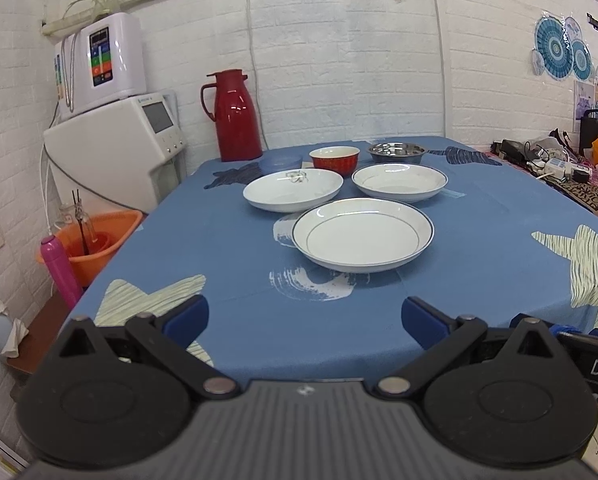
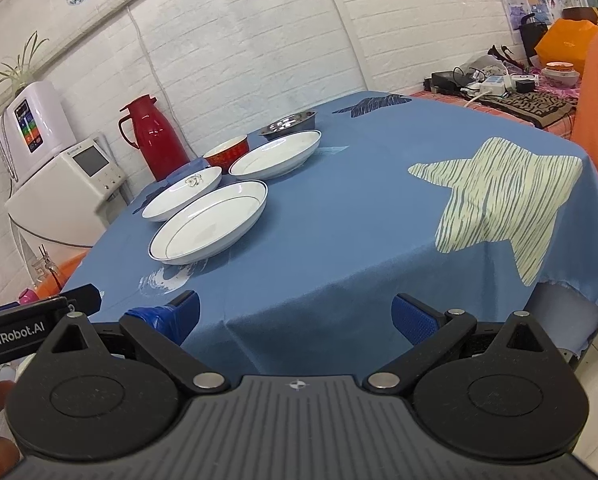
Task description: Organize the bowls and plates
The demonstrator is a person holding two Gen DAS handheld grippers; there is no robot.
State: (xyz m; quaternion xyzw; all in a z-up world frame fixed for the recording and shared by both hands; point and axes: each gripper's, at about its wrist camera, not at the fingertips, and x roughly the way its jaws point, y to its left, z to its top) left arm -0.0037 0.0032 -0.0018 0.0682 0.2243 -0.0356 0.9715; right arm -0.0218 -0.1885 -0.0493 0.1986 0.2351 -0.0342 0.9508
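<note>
Both claws hang wide open and empty at the near edge of the surface point(image 1: 227, 264), the left claw point(image 1: 305, 318) pointed straight at the dishes and the right claw point(image 2: 295, 316) off to their right, which reads as a start position with nothing yet picked up. Three white plates lie spread in a loose triangle on the blue cloth: the nearest plate point(image 1: 362, 234), blue-rimmed, sits closest to the left claw and is probably the easiest first pick; behind it are a plate with a small drawn motif point(image 1: 293, 190) on the left and a second rimmed plate point(image 1: 399, 181) on the right. The rims come close but none is stacked. Behind the plates stands a row of bowls: a pale blue bowl point(image 1: 279, 165) near the red thermos point(image 1: 231, 116), a red bowl point(image 1: 334, 162) in the middle, and a steel bowl point(image 1: 396, 152) on the right. Every plate and bowl that shows its inside looks empty; the pale blue one is too low to judge. Sorting would likely mean nesting like with like.
</note>
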